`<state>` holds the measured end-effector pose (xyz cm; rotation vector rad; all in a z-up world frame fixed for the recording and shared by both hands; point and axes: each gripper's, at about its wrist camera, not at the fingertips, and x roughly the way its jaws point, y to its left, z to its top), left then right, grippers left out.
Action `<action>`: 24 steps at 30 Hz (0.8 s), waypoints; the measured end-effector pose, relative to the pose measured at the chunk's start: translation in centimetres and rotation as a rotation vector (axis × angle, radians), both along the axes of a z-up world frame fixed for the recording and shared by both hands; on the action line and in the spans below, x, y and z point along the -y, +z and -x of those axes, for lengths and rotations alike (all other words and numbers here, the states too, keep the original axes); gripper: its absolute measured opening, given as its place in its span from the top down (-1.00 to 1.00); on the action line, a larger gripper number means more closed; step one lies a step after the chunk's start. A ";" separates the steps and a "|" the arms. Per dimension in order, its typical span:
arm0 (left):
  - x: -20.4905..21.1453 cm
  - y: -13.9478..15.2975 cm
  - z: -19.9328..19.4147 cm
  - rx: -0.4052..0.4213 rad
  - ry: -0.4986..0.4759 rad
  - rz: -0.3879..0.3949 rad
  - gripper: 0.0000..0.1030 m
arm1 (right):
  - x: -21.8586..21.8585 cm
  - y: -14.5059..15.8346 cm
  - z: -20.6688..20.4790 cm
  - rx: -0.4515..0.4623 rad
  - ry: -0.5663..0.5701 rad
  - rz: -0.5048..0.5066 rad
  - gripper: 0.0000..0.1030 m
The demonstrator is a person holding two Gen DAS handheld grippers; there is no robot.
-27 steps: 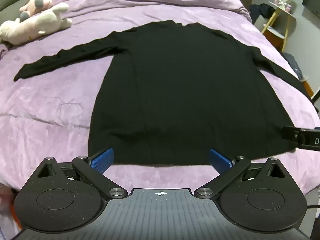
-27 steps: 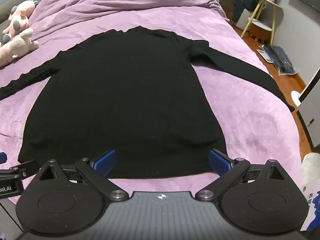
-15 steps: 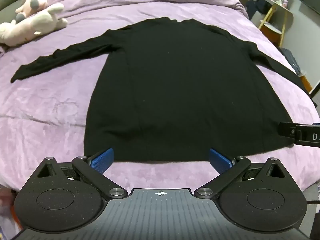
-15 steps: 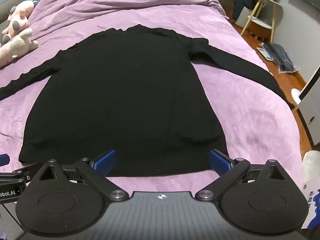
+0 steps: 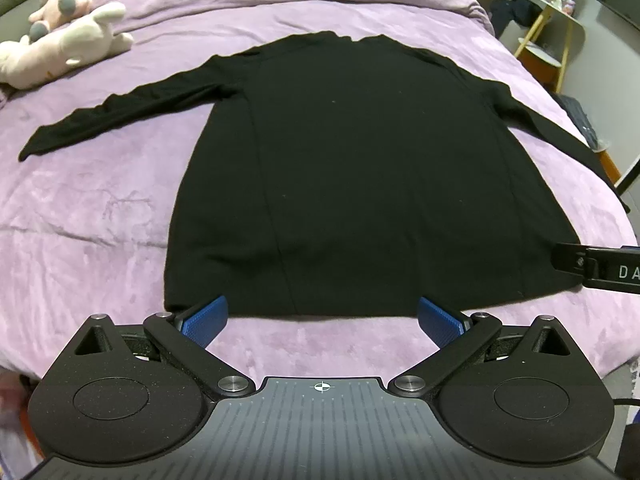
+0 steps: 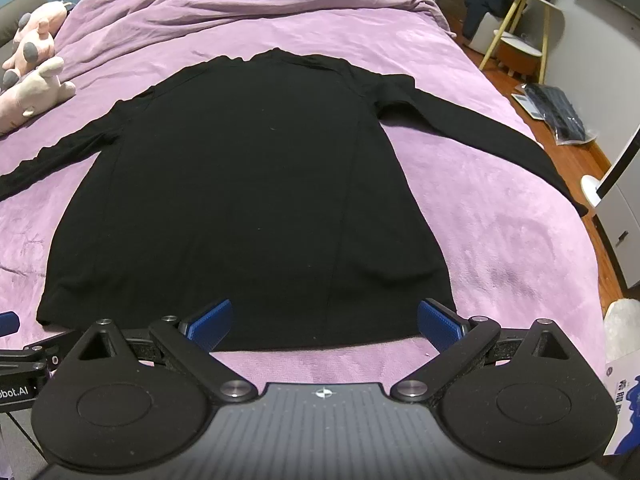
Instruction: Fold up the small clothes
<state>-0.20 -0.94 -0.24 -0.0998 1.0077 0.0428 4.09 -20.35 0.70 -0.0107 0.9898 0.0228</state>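
A black long-sleeved top (image 5: pixel 360 168) (image 6: pixel 248 200) lies flat on the purple bedspread (image 5: pixel 88 232) (image 6: pixel 500 216), both sleeves spread out to the sides and the hem nearest me. My left gripper (image 5: pixel 322 318) hovers open just in front of the hem, towards its left half, with nothing between its blue pads (image 5: pixel 204 320). My right gripper (image 6: pixel 324 322) is open too, over the hem's right half, blue pads (image 6: pixel 438 322) wide apart and empty. The right gripper's body (image 5: pixel 600 270) shows at the right edge of the left wrist view.
Pink and white plush toys (image 5: pixel 68 28) (image 6: pixel 28 72) lie at the bed's far left. A rumpled purple duvet (image 6: pixel 260 0) is bunched at the head. Right of the bed are a wooden floor, a yellow-legged side table (image 6: pixel 520 24) and a dark packet on the floor (image 6: pixel 556 112).
Both views have drifted only slightly; in the left wrist view the top shifts a little left then back. Both grippers stay wide open and empty.
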 end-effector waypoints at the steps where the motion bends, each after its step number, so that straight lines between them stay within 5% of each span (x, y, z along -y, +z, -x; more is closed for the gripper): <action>1: 0.0 0.0 0.0 -0.001 0.000 -0.001 -1.00 | 0.0 0.0 0.0 0.000 0.001 0.000 -0.92; 24: 0.1 0.0 0.4 -0.009 -0.004 0.008 -1.00 | 0.1 -0.1 0.0 -0.001 -0.001 0.000 -0.92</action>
